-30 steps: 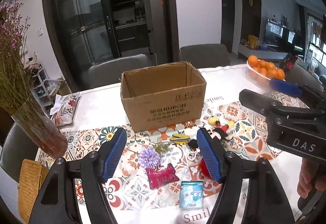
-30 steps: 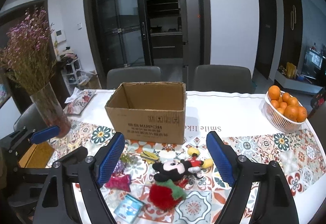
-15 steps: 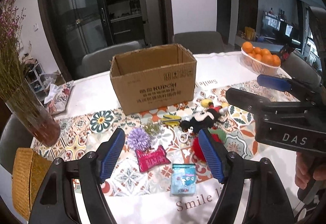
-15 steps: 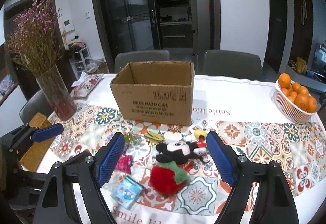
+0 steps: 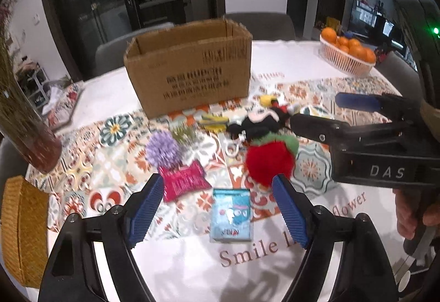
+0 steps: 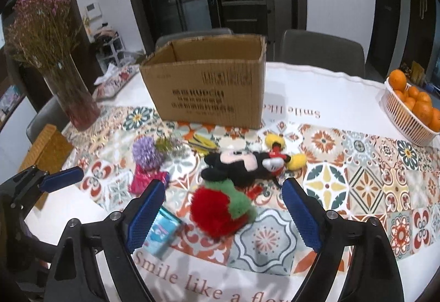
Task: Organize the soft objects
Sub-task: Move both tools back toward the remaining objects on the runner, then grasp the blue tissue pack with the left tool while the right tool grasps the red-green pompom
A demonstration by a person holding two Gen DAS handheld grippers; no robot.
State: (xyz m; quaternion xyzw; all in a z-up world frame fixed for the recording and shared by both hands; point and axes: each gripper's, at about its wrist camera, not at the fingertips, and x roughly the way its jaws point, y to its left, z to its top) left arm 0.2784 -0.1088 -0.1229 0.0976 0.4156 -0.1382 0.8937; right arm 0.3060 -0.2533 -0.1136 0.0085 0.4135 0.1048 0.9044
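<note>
An open cardboard box stands at the table's middle. In front of it lie a Mickey Mouse plush, a red strawberry plush, a purple pompom flower, a pink pouch, a blue packet and a yellow clip. My left gripper is open above the blue packet. My right gripper is open above the strawberry plush; it also shows in the left wrist view.
A glass vase of dried flowers stands at the left. A wicker box sits at the left edge. A white basket of oranges is at the far right. Grey chairs stand behind the table.
Both grippers have moved down and closer to the table. The toys appear larger and nearer. Both grippers stay open.
</note>
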